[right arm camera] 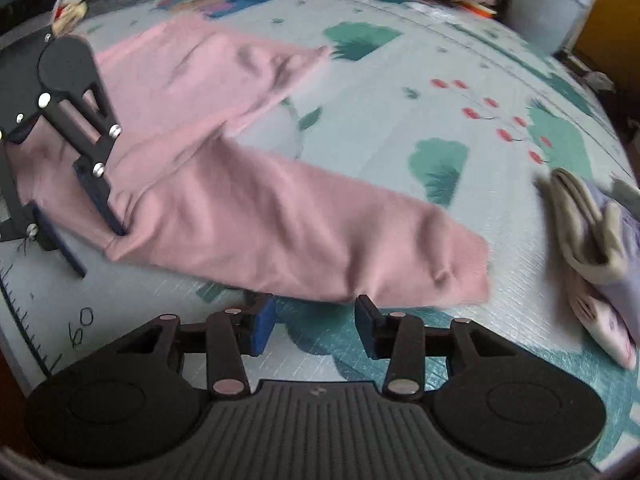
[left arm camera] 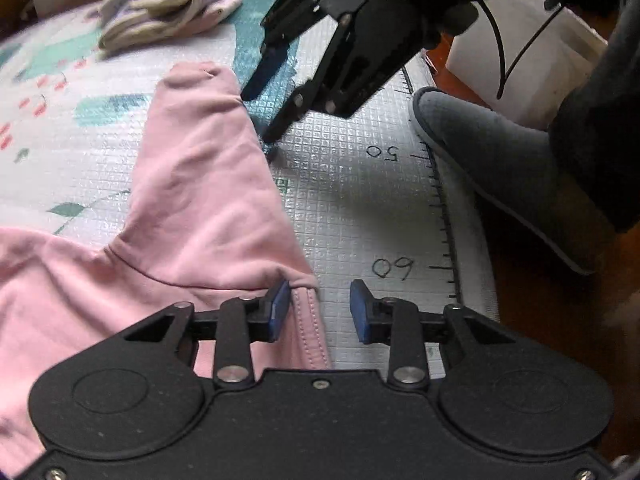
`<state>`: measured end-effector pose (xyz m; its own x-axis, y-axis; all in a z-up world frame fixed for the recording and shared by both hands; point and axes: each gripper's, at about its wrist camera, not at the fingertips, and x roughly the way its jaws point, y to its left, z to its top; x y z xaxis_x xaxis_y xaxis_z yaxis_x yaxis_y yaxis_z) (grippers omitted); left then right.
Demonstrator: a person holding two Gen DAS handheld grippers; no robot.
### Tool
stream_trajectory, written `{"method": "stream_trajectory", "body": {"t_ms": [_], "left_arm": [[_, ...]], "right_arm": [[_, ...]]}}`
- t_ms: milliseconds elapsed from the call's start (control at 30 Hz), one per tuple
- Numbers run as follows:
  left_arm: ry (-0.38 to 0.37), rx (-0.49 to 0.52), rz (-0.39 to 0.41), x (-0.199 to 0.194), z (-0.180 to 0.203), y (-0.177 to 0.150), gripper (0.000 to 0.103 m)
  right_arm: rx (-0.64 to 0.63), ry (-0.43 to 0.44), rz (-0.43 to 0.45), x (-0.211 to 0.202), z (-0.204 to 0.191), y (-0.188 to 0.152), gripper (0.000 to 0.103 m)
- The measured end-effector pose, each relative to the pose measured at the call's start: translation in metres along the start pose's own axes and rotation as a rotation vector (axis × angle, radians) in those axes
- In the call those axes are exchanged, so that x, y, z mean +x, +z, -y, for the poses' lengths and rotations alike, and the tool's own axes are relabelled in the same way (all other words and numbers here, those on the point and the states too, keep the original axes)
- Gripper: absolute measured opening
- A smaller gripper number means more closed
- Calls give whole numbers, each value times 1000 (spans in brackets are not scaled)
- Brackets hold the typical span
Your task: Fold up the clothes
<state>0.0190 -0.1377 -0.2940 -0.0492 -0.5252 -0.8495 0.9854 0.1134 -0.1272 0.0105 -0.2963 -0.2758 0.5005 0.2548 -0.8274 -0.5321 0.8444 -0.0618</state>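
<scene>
From the left wrist view, we see our left tool [left arm camera: 319, 312] hanging low over the play mat [left arm camera: 360, 200] with its blue pads moderately apart. The hemmed edge of the pink pants [left arm camera: 192, 200] lies in the gap against the left-hand pad, but we judge the pads are not pressing on it. From that hem one pant leg runs up and away across the mat, its long axis pointing toward the right tool [left arm camera: 260, 116], which hovers just beside the far cuff with its fingers partly spread and nothing between them. A folded pile of pale clothes [left arm camera: 164, 4] sits farther back, and a grey slipper [left arm camera: 500, 168] rests at the mat's ruled edge.

From the right wrist view, our right tool [right arm camera: 315, 326] has its pads moderately apart over bare mat [right arm camera: 400, 100]. The near leg of the pink pants [right arm camera: 280, 224] lies just ahead, its long axis crossing left to right with the cuff off to the right. The left tool [right arm camera: 102, 246] stands at the opposite, left end of that leg. The folded pale clothes [right arm camera: 592, 240] lie to the right.

We judge each tool nearest its own end, so the leg's length spans between them.
</scene>
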Motion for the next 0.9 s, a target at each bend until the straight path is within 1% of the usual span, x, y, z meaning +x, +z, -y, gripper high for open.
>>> {"method": "stream_trajectory", "body": {"t_ms": [67, 100, 133, 167, 200, 267, 300, 367, 400, 467, 500, 533, 567, 600, 633, 667, 700, 767, 833, 900], "left_arm": [[38, 5, 59, -14, -8, 7, 30], [69, -9, 91, -19, -14, 11, 30], [100, -19, 124, -21, -20, 12, 30], [131, -20, 151, -21, -25, 14, 30], [152, -21, 154, -16, -31, 14, 30], [192, -27, 106, 4, -41, 13, 30], [209, -28, 80, 13, -44, 9, 30], [188, -66, 92, 18, -51, 2, 31], [178, -81, 93, 19, -53, 2, 31], [179, -61, 67, 20, -51, 5, 31], [188, -48, 71, 18, -51, 7, 31], [196, -48, 97, 12, -51, 9, 31], [201, -58, 122, 8, -51, 11, 31], [213, -62, 117, 11, -52, 13, 32], [235, -57, 86, 18, -53, 13, 37], [245, -57, 70, 23, -55, 11, 38], [236, -69, 74, 26, -58, 10, 41], [212, -82, 66, 23, -63, 14, 42], [198, -89, 116, 4, -67, 12, 43], [194, -102, 166, -16, -73, 7, 44]], "right_arm": [[68, -3, 59, 0, 7, 6, 44], [84, -8, 87, 3, 11, 12, 44], [91, -9, 105, 7, 16, 17, 44], [98, -16, 105, 13, 21, 23, 44], [102, -32, 93, 20, 28, 30, 44], [105, -54, 20, 38, 42, 32, 45], [120, -35, 26, 40, 51, 29, 44], [140, -25, 22, 39, 63, 27, 39], [115, -34, 16, 37, 62, 27, 39], [95, -54, 20, 33, 58, 27, 38], [117, -56, 43, 29, 59, 26, 38], [157, -53, 53, 28, 61, 24, 39], [191, -50, 37, 31, 64, 23, 40], [207, -52, 24, 33, 65, 22, 41], [184, -64, 16, 34, 63, 22, 41], [162, -76, 8, 34, 61, 22, 41], [148, -86, 0, 35, 59, 23, 41], [158, -105, -10, 31, 57, 26, 41], [172, -105, 17, 20, 52, 28, 42], [164, -68, 54, 6, 39, 30, 42]]}}
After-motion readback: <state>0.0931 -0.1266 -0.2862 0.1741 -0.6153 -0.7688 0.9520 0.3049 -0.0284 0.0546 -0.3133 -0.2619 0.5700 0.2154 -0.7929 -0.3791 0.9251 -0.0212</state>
